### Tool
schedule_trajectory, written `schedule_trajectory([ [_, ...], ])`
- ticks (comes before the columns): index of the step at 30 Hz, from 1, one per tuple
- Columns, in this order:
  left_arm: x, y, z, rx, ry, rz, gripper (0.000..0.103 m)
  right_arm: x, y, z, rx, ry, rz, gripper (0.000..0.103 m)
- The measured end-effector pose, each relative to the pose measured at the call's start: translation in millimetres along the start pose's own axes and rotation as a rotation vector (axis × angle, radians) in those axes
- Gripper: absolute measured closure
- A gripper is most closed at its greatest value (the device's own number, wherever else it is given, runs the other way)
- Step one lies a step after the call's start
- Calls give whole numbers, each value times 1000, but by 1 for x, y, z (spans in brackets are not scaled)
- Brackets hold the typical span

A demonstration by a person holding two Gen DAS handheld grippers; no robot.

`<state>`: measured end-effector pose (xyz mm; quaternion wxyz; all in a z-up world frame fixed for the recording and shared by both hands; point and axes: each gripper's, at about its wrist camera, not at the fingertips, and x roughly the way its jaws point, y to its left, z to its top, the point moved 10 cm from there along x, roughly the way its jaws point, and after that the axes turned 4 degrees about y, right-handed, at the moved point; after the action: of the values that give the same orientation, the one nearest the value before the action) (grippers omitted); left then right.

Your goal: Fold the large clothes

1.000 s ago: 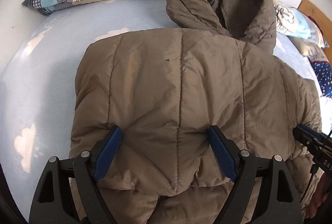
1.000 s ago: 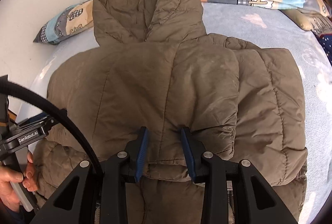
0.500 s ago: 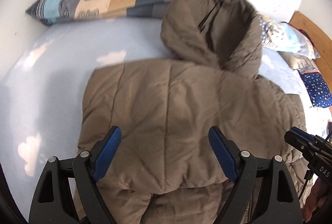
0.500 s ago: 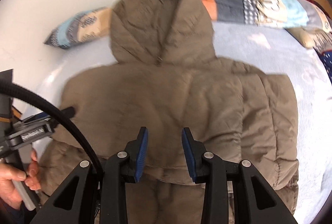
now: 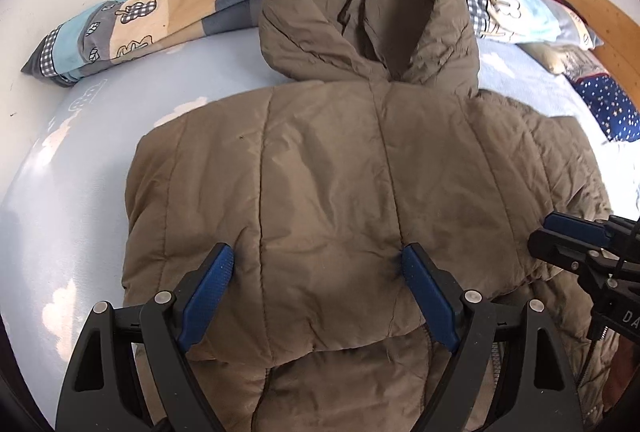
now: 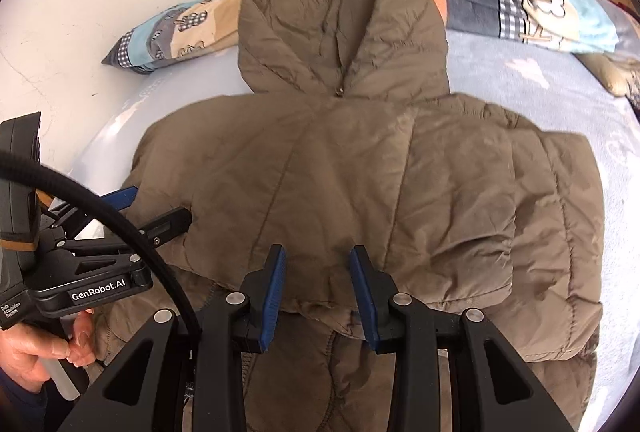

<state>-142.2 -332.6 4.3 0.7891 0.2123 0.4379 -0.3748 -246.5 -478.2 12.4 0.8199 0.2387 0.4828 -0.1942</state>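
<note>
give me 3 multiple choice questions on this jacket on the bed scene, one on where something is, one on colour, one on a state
1. Where does the hood lie?
A. toward the patchwork pillow at the wall
B. tucked under the jacket
C. hanging off the bed

2. What colour are the finger pads of the left hand-held gripper?
A. red
B. blue
C. green

3. How do the left hand-held gripper's jaws stand?
A. shut on a sleeve
B. shut on the hood
C. spread wide over the jacket

Answers: 1 A, the hood points at the pillow; 2 B, both pads show blue; 3 C, a broad span of quilted fabric shows between the fingers.
</note>
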Motion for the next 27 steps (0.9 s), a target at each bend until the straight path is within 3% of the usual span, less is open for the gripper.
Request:
schedule_trajectory([
  [9,2,0,2,12,16,-14,16,10,-4,-7,9,14,17,66],
  [19,-34,38,19,-66,-79,-13,16,-24,-5,-1,17,-68,54,66],
  [23,-42,51,21,-135,-84,-54,16,-40,-10,-16,64,-83,10,66],
  [27,-58,60,22,-151,-112,-65,16,-58,-6,-47,164,-97,24,66],
])
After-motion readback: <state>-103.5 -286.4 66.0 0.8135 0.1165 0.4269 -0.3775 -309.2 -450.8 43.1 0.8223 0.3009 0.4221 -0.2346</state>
